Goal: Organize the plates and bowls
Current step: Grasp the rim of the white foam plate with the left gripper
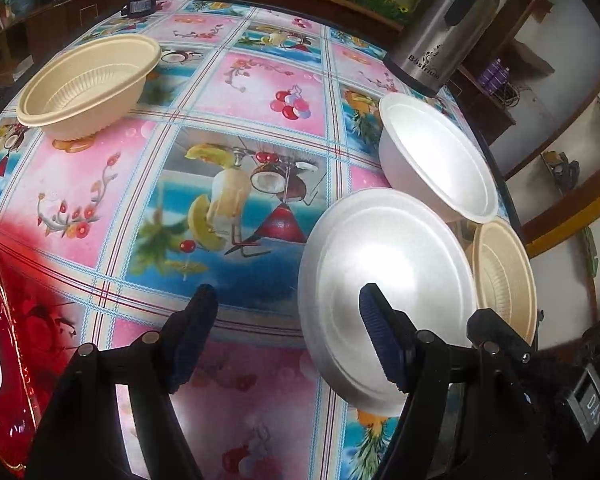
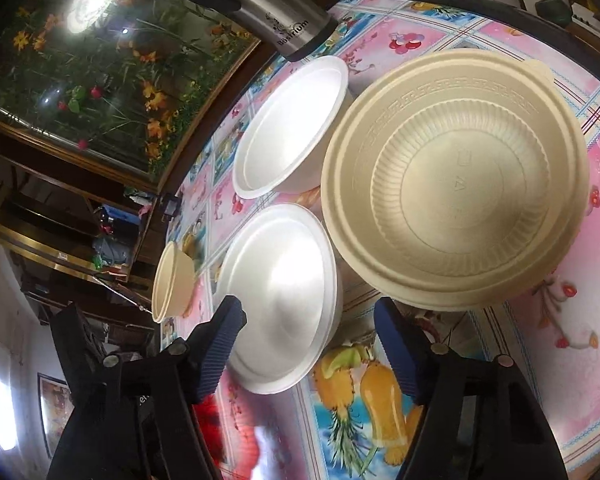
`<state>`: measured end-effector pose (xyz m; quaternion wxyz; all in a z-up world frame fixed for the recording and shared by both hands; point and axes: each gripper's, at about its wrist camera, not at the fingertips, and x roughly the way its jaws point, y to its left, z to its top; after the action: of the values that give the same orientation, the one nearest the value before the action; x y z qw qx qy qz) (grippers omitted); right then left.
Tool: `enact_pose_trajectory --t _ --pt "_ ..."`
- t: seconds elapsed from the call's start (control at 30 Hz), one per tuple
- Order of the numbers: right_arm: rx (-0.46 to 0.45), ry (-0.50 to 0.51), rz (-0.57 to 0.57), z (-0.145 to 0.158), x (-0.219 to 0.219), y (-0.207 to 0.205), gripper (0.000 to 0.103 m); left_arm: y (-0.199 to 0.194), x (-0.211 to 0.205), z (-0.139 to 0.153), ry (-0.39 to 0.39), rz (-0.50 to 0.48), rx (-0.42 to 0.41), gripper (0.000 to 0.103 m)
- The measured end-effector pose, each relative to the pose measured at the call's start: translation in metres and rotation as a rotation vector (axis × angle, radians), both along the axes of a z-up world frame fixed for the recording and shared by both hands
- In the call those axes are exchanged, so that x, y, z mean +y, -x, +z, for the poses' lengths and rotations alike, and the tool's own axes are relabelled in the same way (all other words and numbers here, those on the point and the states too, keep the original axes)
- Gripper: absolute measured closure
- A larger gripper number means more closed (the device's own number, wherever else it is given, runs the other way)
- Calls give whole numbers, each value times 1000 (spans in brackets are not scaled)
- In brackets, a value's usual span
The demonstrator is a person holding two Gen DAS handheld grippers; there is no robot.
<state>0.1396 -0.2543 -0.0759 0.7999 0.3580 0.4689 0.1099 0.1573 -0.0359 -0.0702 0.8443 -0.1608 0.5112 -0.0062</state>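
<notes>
On the left of the table [image 1: 260,92] sits a tan bowl [image 1: 88,84], all alone. The left gripper [image 1: 286,336] hangs over the bright cloth, fingers spread, pinching nothing. Just right of it lies a white plate [image 1: 384,288], then a white bowl [image 1: 436,156] and another tan bowl [image 2: 456,184]. The right gripper [image 2: 310,344] is spread too, empty. A silver jug [image 1: 444,20] stands at the back.

White and beige bowls [image 2: 456,184] upright on table
</notes>
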Motion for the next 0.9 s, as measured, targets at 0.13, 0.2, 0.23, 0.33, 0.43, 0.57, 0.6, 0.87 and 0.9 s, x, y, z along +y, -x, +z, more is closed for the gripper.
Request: enact_pose_trajectory --t 0.13,0.2,0.23,0.33,0.43,0.57,0.6,0.87,0.9 --pt "21 30 7 -8 5 -7 43 -3 -1 -5 -13 6 10 31" --pt "31 31 6 -11 5 -8 56 -3 -1 -5 -39 8 5 43" --pt "34 37 9 -12 6 -11 61 -3 -2 -6 -56 6 7 57" --pt "39 71 26 -14 12 -14 85 -3 -4 -8 -77 -16 11 70" --pt "29 58 40 -15 16 -12 91 0 -9 -5 -88 -47 8 90" --pt "3 84 58 -7 26 -6 93 8 -6 1 -94 -42 -10 90" --pt "-3 83 60 -6 26 -4 93 10 -4 2 -90 -40 -11 90" --pt "-62 102 86 13 37 22 93 37 6 20 -87 -41 -62 90" --pt "-69 104 90 15 38 25 93 40 8 21 -84 -40 -67 90"
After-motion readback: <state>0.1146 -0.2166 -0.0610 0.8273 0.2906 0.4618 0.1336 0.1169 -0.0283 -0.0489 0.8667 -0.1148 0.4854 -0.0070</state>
